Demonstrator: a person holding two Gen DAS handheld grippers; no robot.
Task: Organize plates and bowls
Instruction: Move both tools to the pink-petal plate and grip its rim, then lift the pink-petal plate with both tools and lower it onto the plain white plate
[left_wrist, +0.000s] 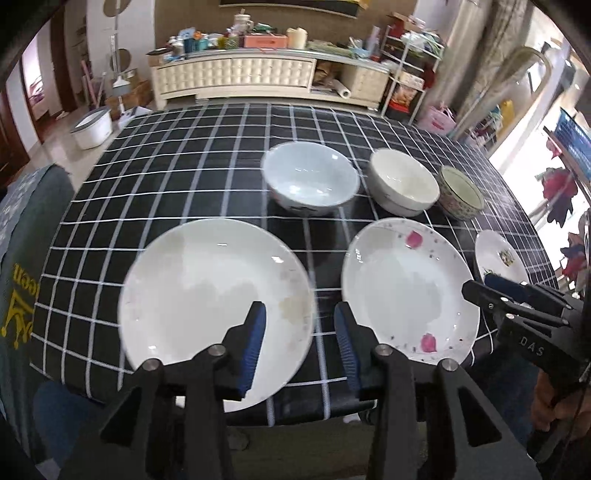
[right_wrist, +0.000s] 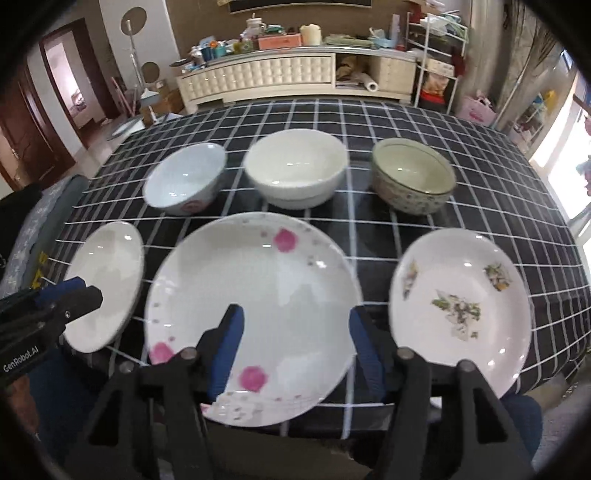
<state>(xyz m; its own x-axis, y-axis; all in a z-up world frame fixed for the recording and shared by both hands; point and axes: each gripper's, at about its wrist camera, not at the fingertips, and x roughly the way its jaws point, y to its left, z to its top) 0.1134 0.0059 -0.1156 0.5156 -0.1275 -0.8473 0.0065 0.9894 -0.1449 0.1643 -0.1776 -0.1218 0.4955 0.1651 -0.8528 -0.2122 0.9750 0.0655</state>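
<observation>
On the black checked tablecloth (left_wrist: 177, 166) three plates lie in a front row: a plain white plate (left_wrist: 207, 288), a pink-flowered plate (right_wrist: 277, 280) and a smaller leaf-patterned plate (right_wrist: 461, 295). Behind them stand a pale blue bowl (right_wrist: 184, 184), a white bowl (right_wrist: 295, 170) and a speckled bowl (right_wrist: 412, 177). My left gripper (left_wrist: 300, 314) hovers open above the gap between the plain plate and the pink-flowered plate (left_wrist: 402, 284), holding nothing. My right gripper (right_wrist: 295, 315) hangs open over the pink-flowered plate, its pads clear of it.
The near table edge runs just under both grippers. A cluttered cream cabinet (left_wrist: 240, 74) stands beyond the far edge, with a wire rack (right_wrist: 439, 55) to its right. A white tub (left_wrist: 92, 127) sits on the floor at left. A grey cushion (left_wrist: 26, 236) adjoins the table's left side.
</observation>
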